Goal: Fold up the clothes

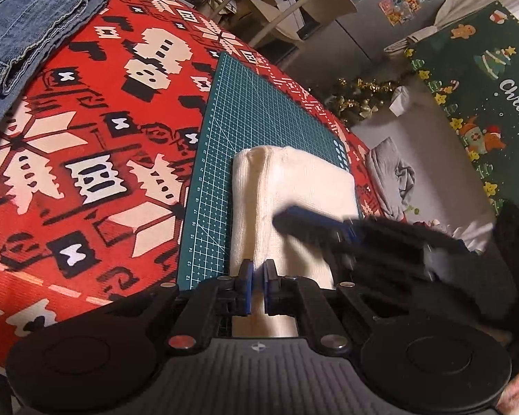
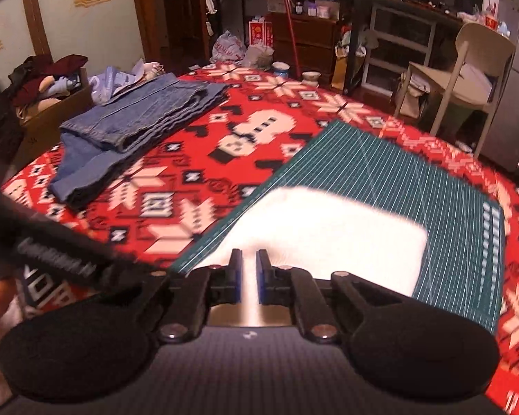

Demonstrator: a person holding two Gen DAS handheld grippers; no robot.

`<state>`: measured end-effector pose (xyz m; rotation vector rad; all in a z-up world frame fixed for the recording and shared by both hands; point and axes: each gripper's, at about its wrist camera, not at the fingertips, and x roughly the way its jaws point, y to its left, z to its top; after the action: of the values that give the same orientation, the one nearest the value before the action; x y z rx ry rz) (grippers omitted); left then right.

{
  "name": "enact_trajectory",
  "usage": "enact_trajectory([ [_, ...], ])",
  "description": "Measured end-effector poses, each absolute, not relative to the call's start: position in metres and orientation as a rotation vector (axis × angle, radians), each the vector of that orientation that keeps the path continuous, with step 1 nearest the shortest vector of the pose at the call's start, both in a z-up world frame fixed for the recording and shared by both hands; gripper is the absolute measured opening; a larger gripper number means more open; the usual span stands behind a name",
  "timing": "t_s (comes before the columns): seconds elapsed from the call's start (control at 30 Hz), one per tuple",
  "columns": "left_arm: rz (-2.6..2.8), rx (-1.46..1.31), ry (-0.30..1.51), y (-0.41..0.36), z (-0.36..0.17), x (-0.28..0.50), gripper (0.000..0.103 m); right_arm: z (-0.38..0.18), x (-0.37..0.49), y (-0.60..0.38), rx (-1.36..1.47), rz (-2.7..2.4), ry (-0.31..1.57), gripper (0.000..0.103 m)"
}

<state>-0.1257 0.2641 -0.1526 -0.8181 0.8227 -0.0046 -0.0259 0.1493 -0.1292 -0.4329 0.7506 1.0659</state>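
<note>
Folded jeans lie at the left on the red patterned cloth, apparently set aside as finished. Right of them, the white folded garment rests on the green cutting mat, likely a flat folding base. The left gripper is pinched nearly closed; whether it grips fabric I cannot tell. The right gripper looks the same.

both handheld grippers are black plastic: the left gripper and right gripper each have blue finger pads, silver pivot screws, two round black discs and a ribbed grey body; bare skin, probably a finger, shows beside the right one.
</note>
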Motion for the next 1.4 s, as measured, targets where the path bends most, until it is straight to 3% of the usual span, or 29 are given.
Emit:
enact_trajectory([
  [0.23,0.006,-0.858,0.827,0.27,-0.155,-0.132,0.012,-0.136,0.0,0.171,-0.392,1.062,0.768,0.0],
  [0.5,-0.023,-0.873,0.831,0.264,-0.151,-0.144,0.012,-0.127,-0.033,0.135,-0.308,1.075,0.848,0.008],
  [0.8,-0.002,-0.803,0.846,0.258,-0.144,-0.152,0.01,-0.134,-0.081,0.106,-0.251,1.101,0.939,0.009],
  [1.13,-0.058,-0.667,0.758,0.243,-0.106,-0.123,0.007,-0.101,-0.063,0.084,-0.227,1.026,0.831,0.009],
  [1.4,-0.023,-0.448,0.747,0.206,-0.117,-0.065,0.004,-0.107,-0.007,0.074,-0.237,0.861,0.754,0.009],
])
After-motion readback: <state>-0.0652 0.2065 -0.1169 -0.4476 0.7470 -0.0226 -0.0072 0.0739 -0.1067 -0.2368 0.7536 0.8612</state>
